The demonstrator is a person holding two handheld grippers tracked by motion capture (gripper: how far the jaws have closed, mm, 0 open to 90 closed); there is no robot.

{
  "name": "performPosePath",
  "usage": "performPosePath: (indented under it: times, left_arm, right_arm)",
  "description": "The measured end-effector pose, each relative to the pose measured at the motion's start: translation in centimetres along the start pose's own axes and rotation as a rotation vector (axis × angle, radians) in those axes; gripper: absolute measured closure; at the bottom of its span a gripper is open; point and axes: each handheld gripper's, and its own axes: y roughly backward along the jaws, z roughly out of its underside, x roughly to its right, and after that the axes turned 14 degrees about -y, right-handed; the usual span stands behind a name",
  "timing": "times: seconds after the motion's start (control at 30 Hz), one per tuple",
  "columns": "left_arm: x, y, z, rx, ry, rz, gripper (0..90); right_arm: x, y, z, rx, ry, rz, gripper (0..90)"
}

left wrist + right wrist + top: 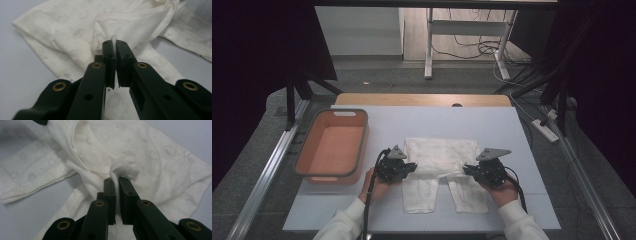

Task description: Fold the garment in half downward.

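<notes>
Two cream sleeves (347, 220) come in from the bottom of the high view, each hand carrying a black gripper over the near half of the counter (532, 200). Between them lies a white garment (443, 154), a small pair of trousers with a faint printed pattern, spread on the pale counter top with its two legs pointing toward the person and its upper part folded back away from them.

At the garment's left edge, where the fold meets the left leg, sits the left gripper (411, 167). In the left gripper view its fingers (110, 53) are pressed nearly together and pinch a thin ridge of the white cloth, which sticks up between the tips; the fabric beyond is drawn into creases running toward the far corner.

On the opposite edge, above the right leg, rests the right gripper (468, 170). In the right gripper view its fingers (126, 187) are likewise closed on the cloth, with a bunched knot of fabric bulging just past the tips and the hem curving down between them. A dark corner of the other gripper shows at the top left of that view.

Left of the garment, apart from it, stands an orange bin (332, 147) with a grey rim, near the counter's left edge.
</notes>
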Motion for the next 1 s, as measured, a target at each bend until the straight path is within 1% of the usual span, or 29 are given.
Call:
performPosePath:
  times: [0.23, 0.43, 0.5, 0.57, 0.63, 0.8, 1.0]
  left_arm:
    - [0.3, -0.1, 0.1, -0.004, -0.005, 0.009, 85.4]
    - [0.6, 0.1, 0.2, -0.002, -0.006, 0.016, 85.5]
    - [0.7, 0.0, 0.3, 0.0, -0.004, 0.016, 85.4]
    - [0.8, 0.0, 0.3, -0.006, -0.013, 0.018, 85.4]
    - [0.9, 0.0, 0.3, -0.005, -0.01, 0.02, 85.4]
    - [1.1, 0.0, 0.4, -0.002, -0.007, 0.021, 85.3]
    - [1.6, 0.4, 0.5, 0.0, -0.015, 0.028, 85.3]
  right_arm:
    - [0.2, 0.0, 0.3, -0.003, 0.002, 0.001, 84.4]
    - [-0.1, 0.4, 0.5, 0.004, 0.008, -0.002, 84.4]
    - [-0.1, 0.5, 0.5, 0.004, 0.009, -0.002, 84.3]
    - [-0.1, 0.5, 0.6, 0.002, 0.007, -0.002, 84.4]
    - [-0.1, 0.6, 0.8, -0.002, 0.008, -0.002, 84.4]
    - [-0.3, 0.8, 0.9, 0.002, 0.014, 0.0, 84.4]
    - [-0.7, 1.3, 1.4, 0.006, 0.02, -0.008, 84.4]
